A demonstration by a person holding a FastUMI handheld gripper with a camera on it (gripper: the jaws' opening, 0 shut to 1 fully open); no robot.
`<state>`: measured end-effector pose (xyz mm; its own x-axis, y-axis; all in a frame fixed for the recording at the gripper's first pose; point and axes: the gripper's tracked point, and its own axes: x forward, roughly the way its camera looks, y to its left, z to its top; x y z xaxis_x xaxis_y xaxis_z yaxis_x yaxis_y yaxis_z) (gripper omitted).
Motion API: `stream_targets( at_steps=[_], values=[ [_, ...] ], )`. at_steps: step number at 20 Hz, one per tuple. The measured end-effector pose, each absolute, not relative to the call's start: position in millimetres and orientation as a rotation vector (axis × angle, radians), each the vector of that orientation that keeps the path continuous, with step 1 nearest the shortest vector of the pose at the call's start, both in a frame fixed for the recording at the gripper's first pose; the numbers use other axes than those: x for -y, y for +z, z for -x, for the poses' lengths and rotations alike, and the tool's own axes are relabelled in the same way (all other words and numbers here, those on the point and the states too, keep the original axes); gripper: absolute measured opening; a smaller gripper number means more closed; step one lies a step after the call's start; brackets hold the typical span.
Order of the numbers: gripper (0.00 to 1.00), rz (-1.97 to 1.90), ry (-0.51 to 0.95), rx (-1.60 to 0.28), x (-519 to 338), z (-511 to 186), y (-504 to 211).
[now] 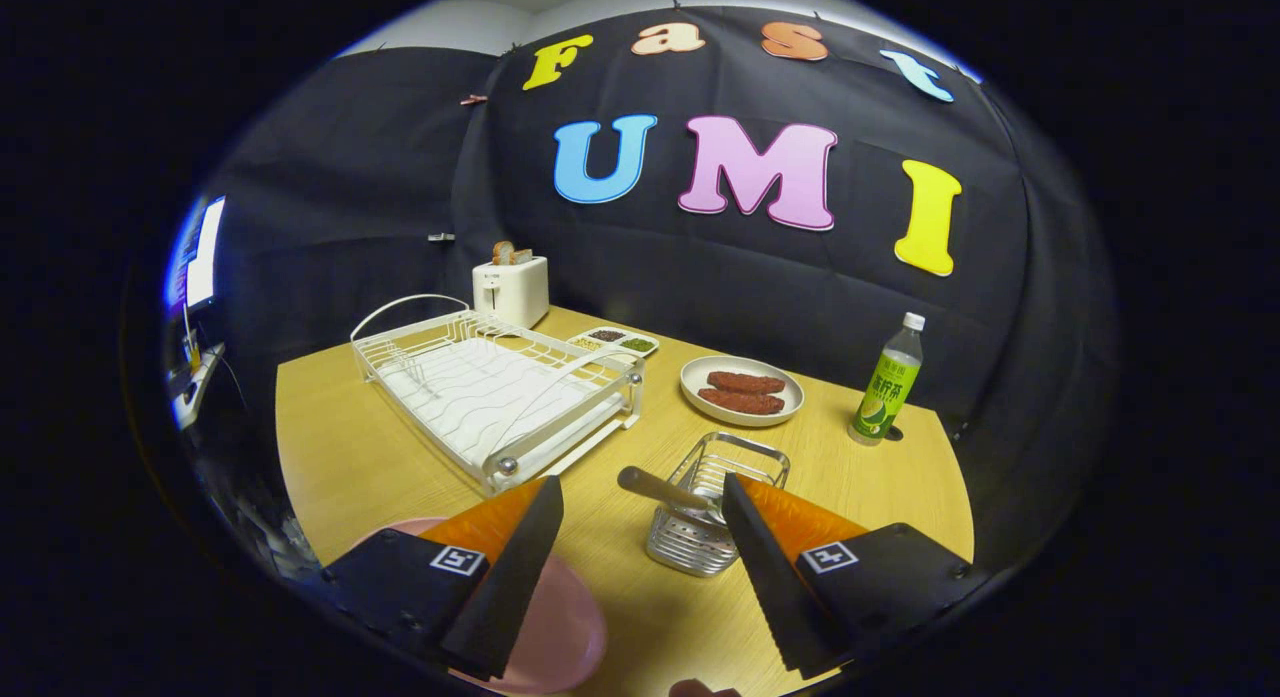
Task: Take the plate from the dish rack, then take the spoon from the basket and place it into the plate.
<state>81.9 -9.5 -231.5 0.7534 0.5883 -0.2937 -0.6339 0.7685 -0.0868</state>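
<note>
Toaster [511,289], bottle [886,382], sausage dish [741,390], seasoning tray [613,342]

The light wood-grain table [400,457] looks smooth and matt, the white wire dish rack [495,392] and small wire basket [712,522] show glossy metal, the pink plate [560,627] looks like smooth plastic, and the gripper [640,497] hangs open above them.

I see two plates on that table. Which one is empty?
The pink plate, lying partly under the open gripper's left finger, is empty. The white plate, beyond the wire basket, holds two brown pieces of food.
</note>
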Motion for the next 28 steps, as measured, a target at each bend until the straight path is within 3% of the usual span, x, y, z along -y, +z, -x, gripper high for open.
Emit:
stream_targets(
  at_steps=[5,14,23,25,28],
  values=[
    [0.96,0.215,0.629,-0.237,2,-110,-244],
    [0.42,0.244,0.586,-0.231,-12,-126,-253],
    [0.35,0.201,0.531,-0.295,-7,-140,-236],
    [0.22,0.211,0.494,-0.255,2,-154,-224],
    [0.17,0.184,0.513,-0.277,4,-157,-221]
  ],
)
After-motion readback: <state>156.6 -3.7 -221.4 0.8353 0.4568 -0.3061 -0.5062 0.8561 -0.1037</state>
